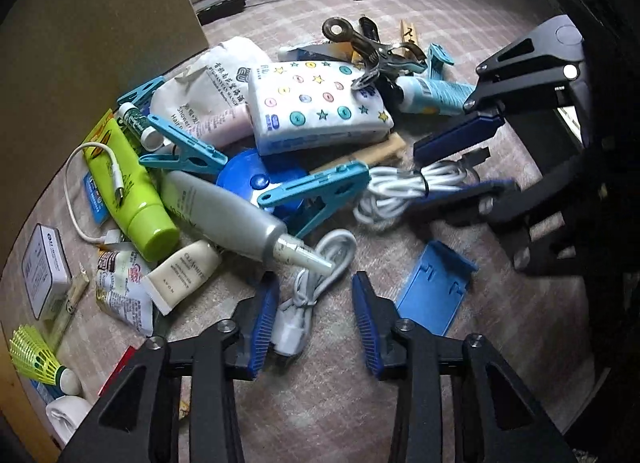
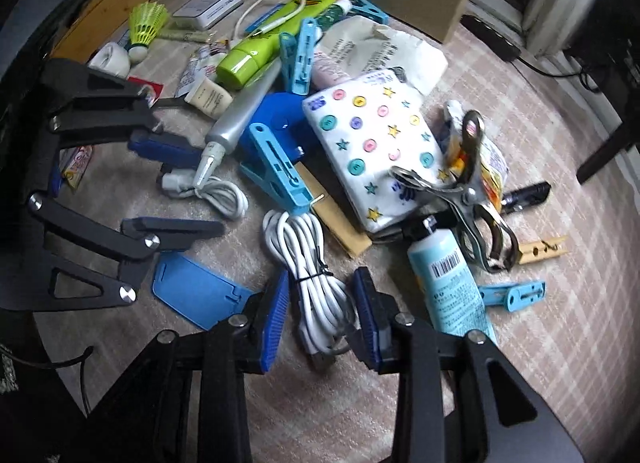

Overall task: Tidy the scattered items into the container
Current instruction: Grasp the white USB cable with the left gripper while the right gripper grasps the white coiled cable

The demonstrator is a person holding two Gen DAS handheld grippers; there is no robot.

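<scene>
A cardboard box is seen standing at the far edge of the clutter, its brown wall rising beside the pile. The surface is covered by a pale checked cloth; whether a counter or the floor lies beneath cannot be told.

Largest loose item: a white tissue pack printed with buttons and stars, lying mid-pile. Beside it a crumpled white pouch is noted, then a lime-green tube and a grey tube lying across a blue disc. Light-blue clothes pegs are scattered among them, and a metal clip rests near a pale-blue tube. A flat blue plastic stand lies apart on the cloth.

Left hand-held gripper: jaws are held at a moderate gap, pointed steeply down. A small bundled white cable with its plug lies between the blue pads; the plug seems to sit against the left pad, but a firm pinch is not visible, the far pad standing clear of it.

Right hand-held gripper: jaws are likewise set to a moderate gap, straddling a larger coiled white cable tied with a black band. The coil fills most of the gap and appears to be touched by both pads, though motion blur makes the contact uncertain.

Both cables are still on the cloth, outside the box.
</scene>
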